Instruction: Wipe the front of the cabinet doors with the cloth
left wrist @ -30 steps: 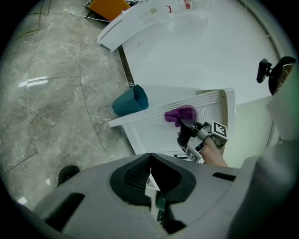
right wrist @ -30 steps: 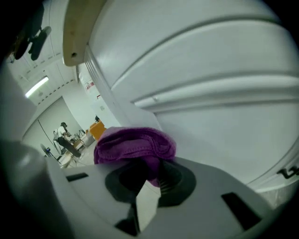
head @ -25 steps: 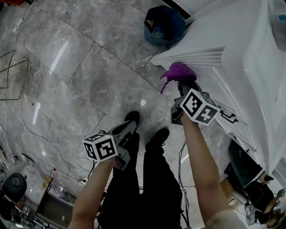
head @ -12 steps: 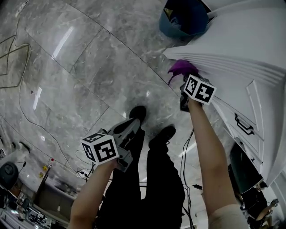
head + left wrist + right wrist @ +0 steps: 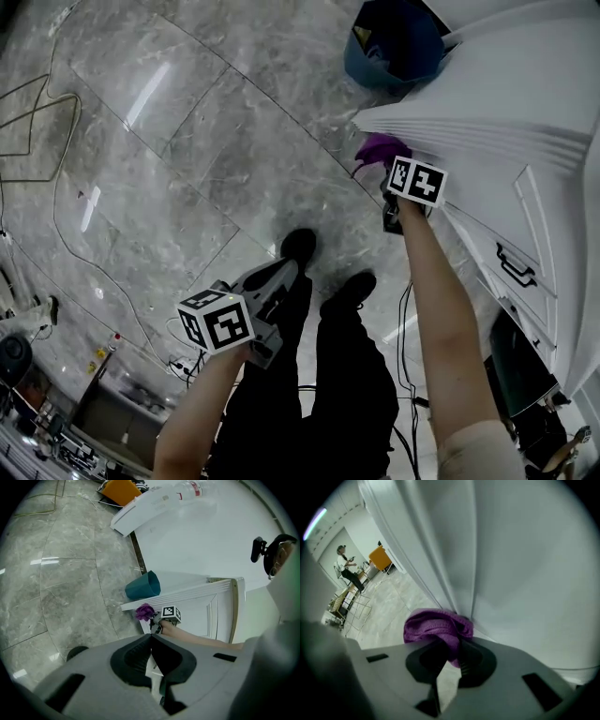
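Purple cloth point(image 5: 438, 629) is bunching in the right gripper point(image 5: 449, 658), whose jaws are pinching one fold so that the loose rest is pressing against the white cabinet door point(image 5: 525, 573) beside a moulded groove, seemingly mid-wipe. Well apart, the left gripper point(image 5: 151, 641) is hanging over the floor point(image 5: 187, 141), jaws meeting on nothing, apparently unneeded for this stroke.
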A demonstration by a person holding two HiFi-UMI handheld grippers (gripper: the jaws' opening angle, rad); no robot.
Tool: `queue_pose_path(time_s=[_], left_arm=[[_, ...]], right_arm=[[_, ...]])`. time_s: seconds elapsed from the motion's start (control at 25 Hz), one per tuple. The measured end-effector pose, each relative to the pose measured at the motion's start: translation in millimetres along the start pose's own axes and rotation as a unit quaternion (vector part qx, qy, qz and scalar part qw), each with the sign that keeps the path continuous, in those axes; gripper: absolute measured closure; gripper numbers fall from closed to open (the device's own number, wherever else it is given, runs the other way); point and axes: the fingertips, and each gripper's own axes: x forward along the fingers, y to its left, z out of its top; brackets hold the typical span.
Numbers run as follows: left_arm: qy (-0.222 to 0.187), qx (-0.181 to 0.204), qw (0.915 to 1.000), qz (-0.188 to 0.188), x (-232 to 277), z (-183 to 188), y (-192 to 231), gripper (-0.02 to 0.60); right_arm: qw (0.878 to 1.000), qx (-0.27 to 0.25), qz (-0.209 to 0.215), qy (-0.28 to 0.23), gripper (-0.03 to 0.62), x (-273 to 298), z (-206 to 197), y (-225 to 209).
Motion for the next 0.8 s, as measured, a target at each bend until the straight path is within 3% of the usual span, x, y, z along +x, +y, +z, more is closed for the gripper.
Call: queue_pose_path(time_s=[0.12,0.24,0.4,0.48,0.6,0.72,0.8], left_arm=[[-0.011,0.010,0.9999,0.004,-8,8,-15,0.561],[-0.019,0.027,0.9994,0.001,-17,23,-42,0.561],[-0.004,0.087,0.9962,0.003,-34,29,-90,0.561],[0.019,0.130,0.9912,-0.015,-39,27,-125,0.561],[0.066,0.207,0.9753,-0.038,-65,18,-175,0.561],[0.101,0.305,0.9464,-0.030,-93,12,-211,0.561],[0.108,0.361,0.9262,-0.019,-105,9,-231,0.561]], right_arm=[[0.997,0.005,0.069,-0.037,0.553,-56,0,28],[0.983,0.030,0.160,-0.090,0.553,-150,3,64],[0.962,0.057,0.233,-0.129,0.553,-288,-9,89],[0.957,0.037,0.249,-0.146,0.551,-355,-11,90],[0.952,-0.048,0.252,-0.169,0.553,-439,-21,94],[0.945,-0.124,0.239,-0.185,0.551,-503,-33,89],[0.943,-0.144,0.228,-0.193,0.552,-538,-39,79]])
